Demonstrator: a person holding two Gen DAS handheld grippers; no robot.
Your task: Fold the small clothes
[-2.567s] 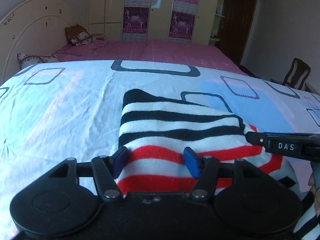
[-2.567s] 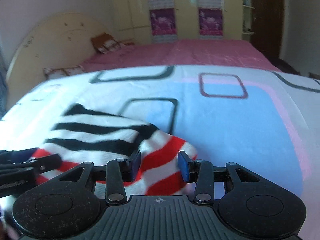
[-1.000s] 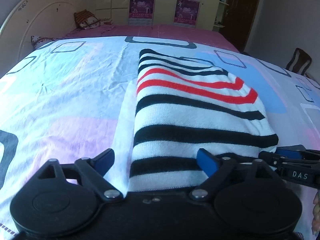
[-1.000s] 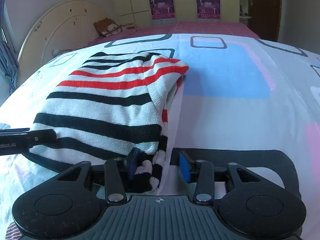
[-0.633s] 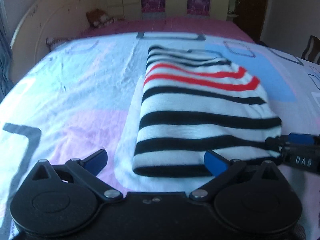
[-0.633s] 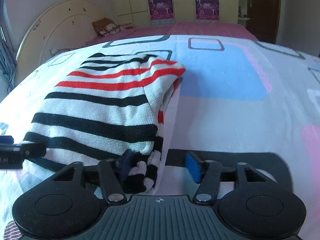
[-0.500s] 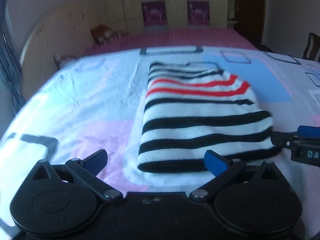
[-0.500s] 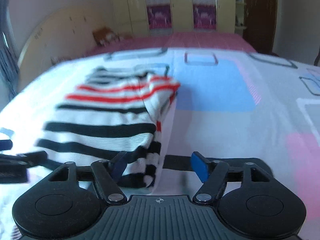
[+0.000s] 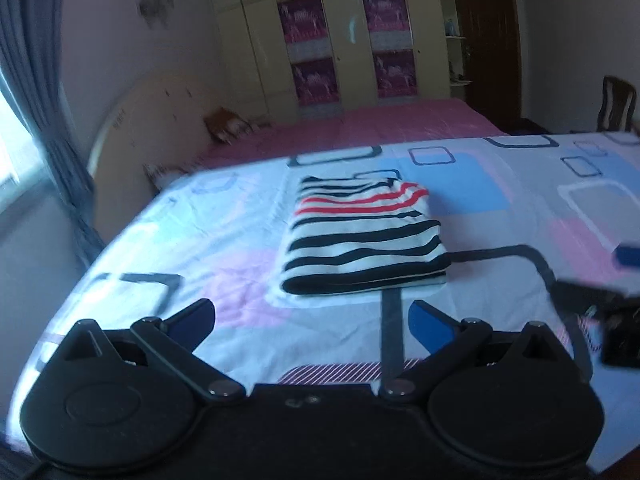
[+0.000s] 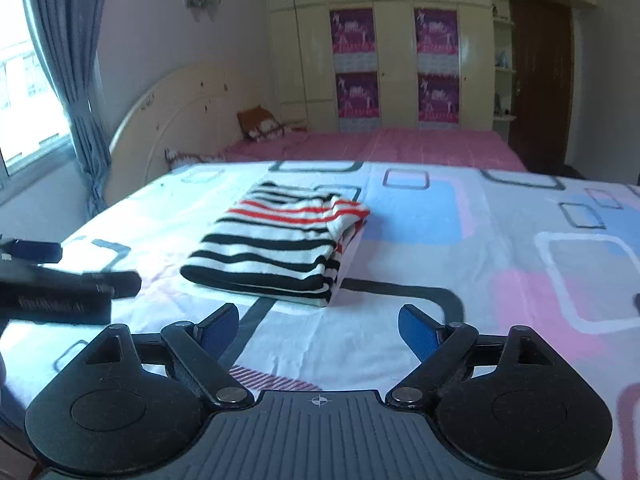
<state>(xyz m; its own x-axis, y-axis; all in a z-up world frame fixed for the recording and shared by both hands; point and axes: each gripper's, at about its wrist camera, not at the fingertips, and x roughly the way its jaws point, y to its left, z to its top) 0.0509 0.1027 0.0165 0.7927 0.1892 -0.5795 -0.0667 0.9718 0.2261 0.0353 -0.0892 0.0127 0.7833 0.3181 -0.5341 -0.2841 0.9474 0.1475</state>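
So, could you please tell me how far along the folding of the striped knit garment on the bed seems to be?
Done: the black, white and red striped knit garment lies folded into a compact rectangle on the patterned bedsheet. In hand: nothing; the left gripper is open and empty, and the right gripper, jaws opening, holds nothing, both clear of the cloth. Left: no other unfolded clothing shows, so this piece looks finished.

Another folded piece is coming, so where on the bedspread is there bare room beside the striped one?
Bare bedspread lies right of the striped garment, and between it and the open right gripper. Left of it, the left gripper crowds in.
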